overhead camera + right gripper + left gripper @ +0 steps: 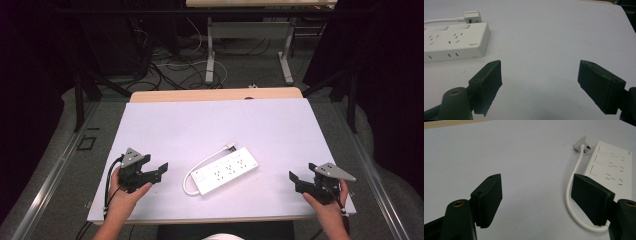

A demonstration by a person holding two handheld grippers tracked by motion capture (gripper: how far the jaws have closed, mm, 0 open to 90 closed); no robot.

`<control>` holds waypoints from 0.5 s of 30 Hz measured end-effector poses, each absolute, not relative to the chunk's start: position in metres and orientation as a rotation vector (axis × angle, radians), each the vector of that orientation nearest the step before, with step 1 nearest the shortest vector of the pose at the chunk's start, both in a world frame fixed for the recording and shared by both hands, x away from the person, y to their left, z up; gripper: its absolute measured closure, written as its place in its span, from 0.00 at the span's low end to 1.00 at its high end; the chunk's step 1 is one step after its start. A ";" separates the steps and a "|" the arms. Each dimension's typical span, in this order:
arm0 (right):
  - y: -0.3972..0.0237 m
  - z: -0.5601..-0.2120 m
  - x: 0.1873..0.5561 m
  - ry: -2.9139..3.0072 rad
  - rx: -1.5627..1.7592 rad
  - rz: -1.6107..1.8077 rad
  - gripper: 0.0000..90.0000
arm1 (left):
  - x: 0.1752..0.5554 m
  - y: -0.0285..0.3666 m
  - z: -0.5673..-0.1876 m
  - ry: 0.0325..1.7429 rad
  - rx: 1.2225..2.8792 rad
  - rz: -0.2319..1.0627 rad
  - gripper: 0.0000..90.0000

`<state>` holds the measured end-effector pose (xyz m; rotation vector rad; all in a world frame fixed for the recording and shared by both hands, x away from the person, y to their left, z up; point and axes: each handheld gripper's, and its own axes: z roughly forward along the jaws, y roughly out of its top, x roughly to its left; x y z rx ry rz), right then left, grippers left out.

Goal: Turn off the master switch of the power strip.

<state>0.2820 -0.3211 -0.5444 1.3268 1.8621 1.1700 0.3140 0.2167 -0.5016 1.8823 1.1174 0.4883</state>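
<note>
Both grippers, left (pixel 162 170) and right (pixel 294 176), gape empty; the white rigid plastic power strip (pixel 225 171) mid-tabletop probably suits gripping across its narrow sides.

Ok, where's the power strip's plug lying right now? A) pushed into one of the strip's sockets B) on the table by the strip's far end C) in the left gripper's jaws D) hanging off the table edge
B: the plug lies on the table beside the power strip, cord looped back.
</note>
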 end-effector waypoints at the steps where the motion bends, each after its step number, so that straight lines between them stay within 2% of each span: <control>1: -0.321 -0.544 0.282 1.862 1.327 1.170 0.21 | 0.314 0.215 -0.500 1.113 1.888 0.489 0.29; 15: -0.321 -0.545 0.284 1.869 1.322 1.174 0.21 | 0.324 0.197 -0.486 1.027 1.906 0.466 0.33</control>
